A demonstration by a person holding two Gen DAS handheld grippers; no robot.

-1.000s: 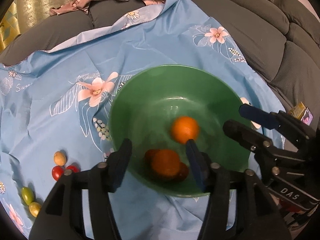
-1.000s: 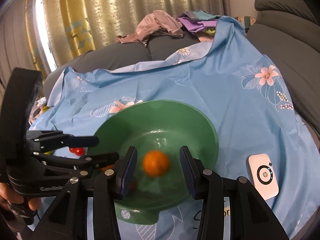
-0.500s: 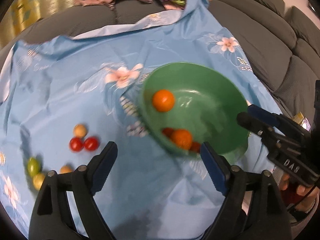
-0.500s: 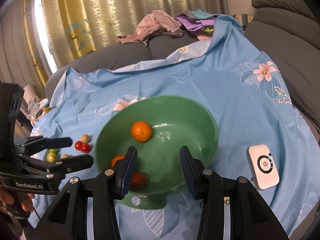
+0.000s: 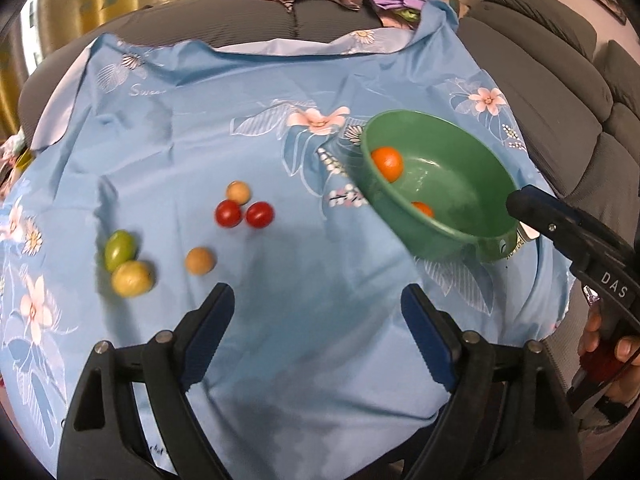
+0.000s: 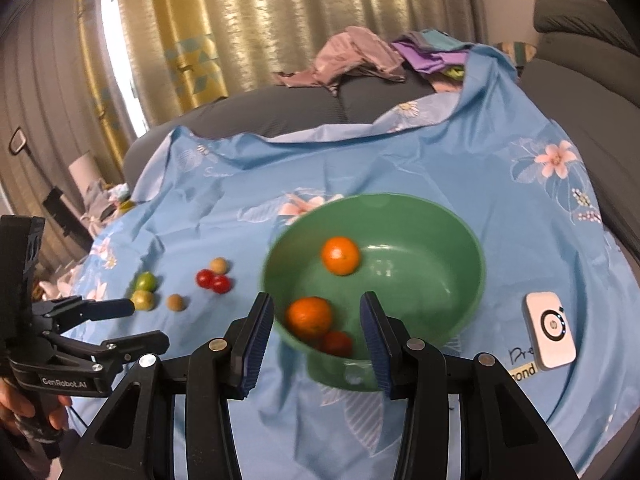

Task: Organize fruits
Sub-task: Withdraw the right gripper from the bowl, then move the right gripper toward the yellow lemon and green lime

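Note:
A green bowl (image 6: pixel 460 240) sits on the blue floral cloth and holds two oranges (image 6: pixel 341 255) and a red fruit (image 6: pixel 337 343). In the left wrist view the bowl (image 5: pixel 472 200) is at the right. Left of it lie two red tomatoes (image 5: pixel 244 213), two tan round fruits (image 5: pixel 199 261), a green fruit (image 5: pixel 119 249) and a yellow-green one (image 5: pixel 131 278). My left gripper (image 5: pixel 318 326) is open and empty above bare cloth, near these loose fruits. My right gripper (image 6: pixel 317 330) is open and empty at the bowl's near rim.
A white device (image 6: pixel 550 330) lies on the cloth right of the bowl. A pile of clothes (image 6: pixel 360 60) sits on the grey sofa behind. Sofa cushions (image 5: pixel 560 80) run along the right. The cloth drops off at its near edge.
My left gripper has swung left, from over the bowl to above the cloth near the loose fruits, and opened wider. An orange dropped between the right gripper's fingers now rests in the bowl.

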